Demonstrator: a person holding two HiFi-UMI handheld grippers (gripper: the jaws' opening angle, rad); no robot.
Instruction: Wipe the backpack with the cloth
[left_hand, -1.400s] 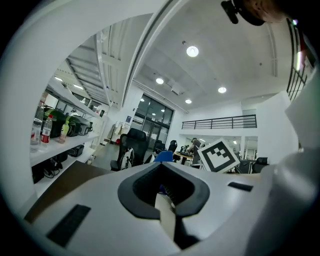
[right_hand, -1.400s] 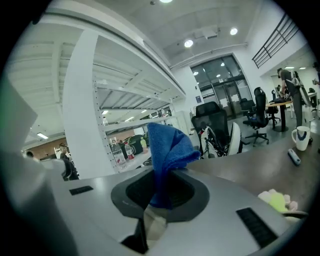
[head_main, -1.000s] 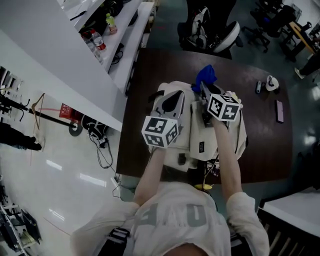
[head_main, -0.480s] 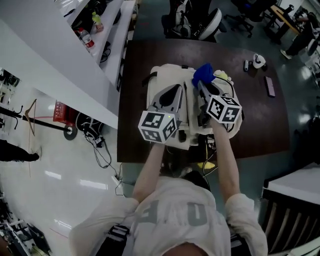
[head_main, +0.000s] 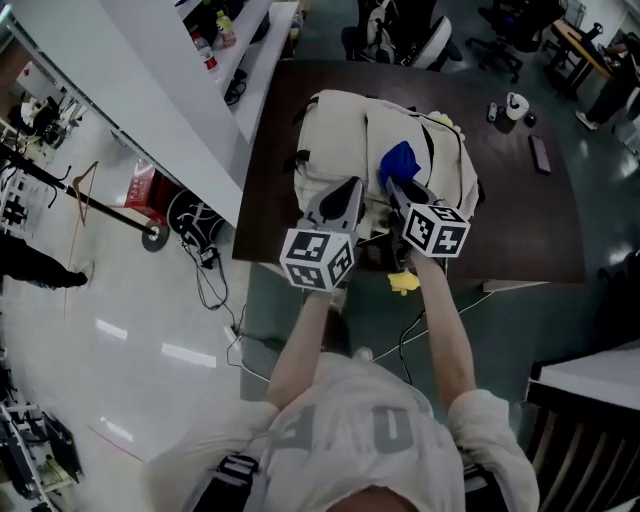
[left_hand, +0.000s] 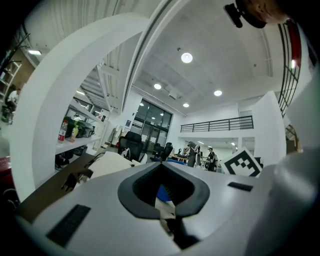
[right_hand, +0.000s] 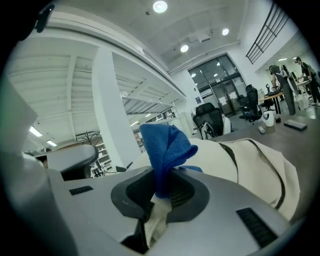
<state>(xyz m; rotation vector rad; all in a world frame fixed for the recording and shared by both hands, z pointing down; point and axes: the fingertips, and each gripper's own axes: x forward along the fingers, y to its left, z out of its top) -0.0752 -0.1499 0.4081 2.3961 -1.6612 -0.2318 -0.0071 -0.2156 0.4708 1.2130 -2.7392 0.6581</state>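
Note:
A cream backpack (head_main: 340, 135) lies flat on the dark brown table (head_main: 520, 220). My right gripper (head_main: 397, 188) is shut on a blue cloth (head_main: 398, 160), which rests on the middle of the backpack's right half. In the right gripper view the cloth (right_hand: 167, 145) sticks up out of the jaws of the gripper (right_hand: 160, 192), with the backpack (right_hand: 250, 160) spread beyond. My left gripper (head_main: 345, 198) hovers over the backpack's near left part. In its own view the gripper (left_hand: 165, 202) is shut with nothing between its jaws, and the backpack (left_hand: 112, 162) shows ahead on the left.
A phone (head_main: 540, 152), a small white object (head_main: 515, 105) and a dark item (head_main: 491, 112) lie on the table's far right. Office chairs (head_main: 400, 30) stand behind it. A white counter with bottles (head_main: 215, 30) runs along the left. Cables (head_main: 200, 270) trail on the floor.
The right gripper has drawn the blue cloth from the backpack's far edge toward me, onto its middle. The left gripper came back with it. The head camera has shifted backward.

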